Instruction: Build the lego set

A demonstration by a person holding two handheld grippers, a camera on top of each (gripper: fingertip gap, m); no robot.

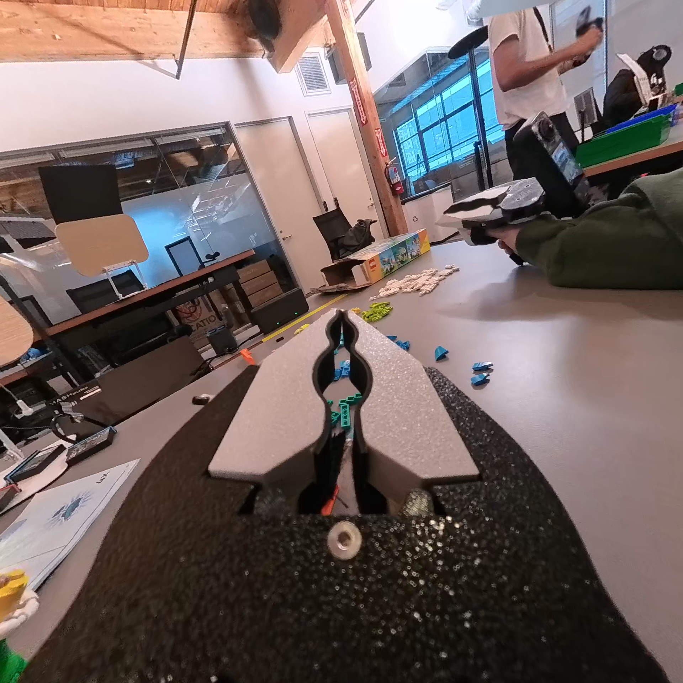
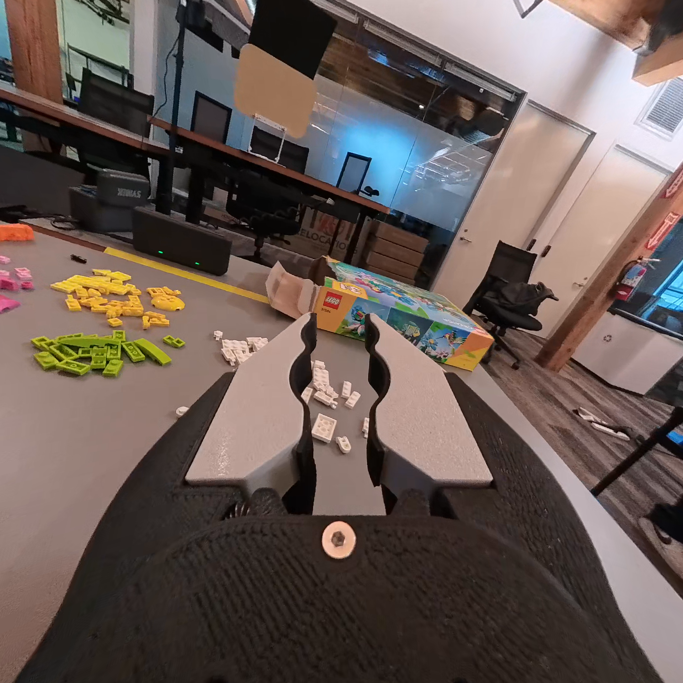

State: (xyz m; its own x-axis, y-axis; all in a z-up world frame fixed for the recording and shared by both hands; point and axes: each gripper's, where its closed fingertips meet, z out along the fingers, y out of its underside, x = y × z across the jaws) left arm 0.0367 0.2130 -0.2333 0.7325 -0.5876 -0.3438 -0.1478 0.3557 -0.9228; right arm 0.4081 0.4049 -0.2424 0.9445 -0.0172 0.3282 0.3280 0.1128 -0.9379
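In the left wrist view, the left tool fills the middle of the frame, its two grey fingers closed with the tips meeting and nothing gripped between them. Through the wavy gaps between the fingers, green and teal bricks show on the grey desk. To the right of the tips lie a few blue pieces; just above the tips sits a small lime-green cluster, and farther up a heap of white bricks. Beyond that, the opened lego box lies flat on the desk. At the right edge, a hand in a green sleeve holds the right tool above the desk, near the white heap. An instruction booklet lies at lower left. A person in a white shirt stands at upper right.

In the right wrist view, the right tool is centred, its fingers spread clearly apart and empty. Between them, loose white bricks lie scattered on the desk. At left, a lime-green pile sits below a yellow pile; pink pieces touch the left edge. The lego box lies just past the fingertips, upper centre-right, its flap open.
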